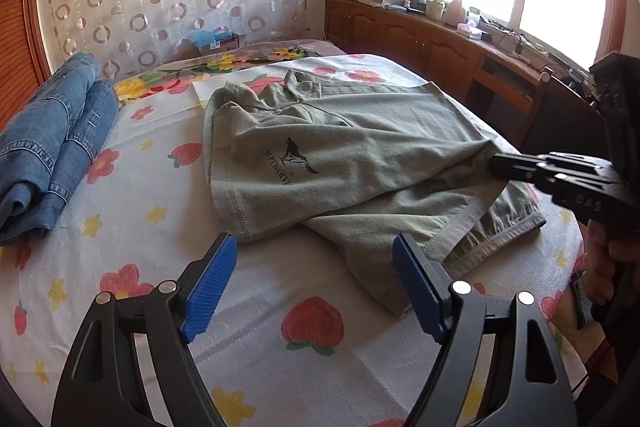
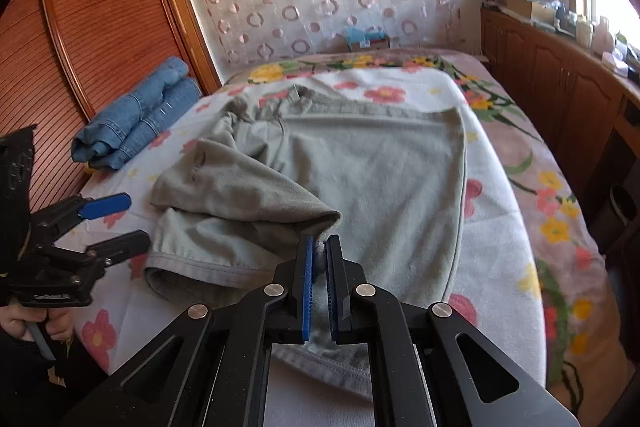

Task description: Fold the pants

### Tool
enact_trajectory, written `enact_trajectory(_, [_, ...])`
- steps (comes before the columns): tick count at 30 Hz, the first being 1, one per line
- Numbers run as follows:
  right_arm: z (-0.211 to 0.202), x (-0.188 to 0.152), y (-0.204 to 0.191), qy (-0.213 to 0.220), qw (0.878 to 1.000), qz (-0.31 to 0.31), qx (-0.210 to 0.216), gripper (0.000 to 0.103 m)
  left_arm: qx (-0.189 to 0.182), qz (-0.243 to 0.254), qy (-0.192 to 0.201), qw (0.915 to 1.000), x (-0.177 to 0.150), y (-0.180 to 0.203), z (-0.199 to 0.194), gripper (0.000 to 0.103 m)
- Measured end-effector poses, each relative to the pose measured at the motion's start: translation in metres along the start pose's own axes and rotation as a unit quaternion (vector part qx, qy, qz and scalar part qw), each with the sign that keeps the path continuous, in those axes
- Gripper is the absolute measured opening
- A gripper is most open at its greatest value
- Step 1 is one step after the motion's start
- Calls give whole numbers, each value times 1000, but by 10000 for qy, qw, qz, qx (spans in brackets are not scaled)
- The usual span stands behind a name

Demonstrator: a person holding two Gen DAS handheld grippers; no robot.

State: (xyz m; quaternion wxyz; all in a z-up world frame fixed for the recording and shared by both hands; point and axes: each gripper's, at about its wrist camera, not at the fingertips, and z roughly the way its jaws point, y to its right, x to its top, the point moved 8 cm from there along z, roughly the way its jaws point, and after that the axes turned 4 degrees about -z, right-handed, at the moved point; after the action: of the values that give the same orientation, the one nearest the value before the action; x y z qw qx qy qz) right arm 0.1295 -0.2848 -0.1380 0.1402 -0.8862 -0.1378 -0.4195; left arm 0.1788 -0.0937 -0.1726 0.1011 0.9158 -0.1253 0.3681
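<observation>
Right wrist view: the grey-green pants (image 2: pixel 360 163) are spread mid-frame on the bed (image 2: pixel 500 267); a limp fold is pinched by the right gripper (image 2: pixel 319 259). Soft, light cloth, judged best taken at hems. The left gripper (image 1: pixel 312 283) is held open, empty.

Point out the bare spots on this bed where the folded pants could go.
Free: the bedspread between the rolled jeans and the grey pants, and the near strip in front of the open left gripper. Crowded: the middle, under the pants that the right gripper pinches.
</observation>
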Motion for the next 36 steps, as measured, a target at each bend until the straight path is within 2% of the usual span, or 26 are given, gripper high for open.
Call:
enact_trajectory(6, [-38, 0, -7, 295, 9995, -123, 18, 5, -38, 7, 54, 10000, 1, 2, -2, 81])
enact_trajectory(13, [-61, -16, 2, 299, 9995, -8, -121, 5, -97, 85, 112, 9999, 4, 10, -7, 81])
enact_trajectory(22, [-47, -48, 17, -175, 9992, 252, -263, 5, -139, 106, 106, 9998, 5, 13, -4, 81])
enact_trajectory(26, [-41, -46, 15, -271, 9988, 248, -313, 5, -116, 91, 119, 9998, 6, 12, -4, 81])
enact_trajectory(31, [-47, -36, 18, -213, 9985, 146, -486, 20, -56, 6, 186, 9998, 8, 3, -9, 81])
enact_trajectory(33, [-52, -35, 21, -88, 9983, 112, -562, 30, -29, -35, 211, 9998, 9, -2, -11, 81])
enact_trajectory(36, [-56, -30, 17, 39, 9987, -10, -503, 32, 1, -102, 259, 9996, 11, -9, -15, 81])
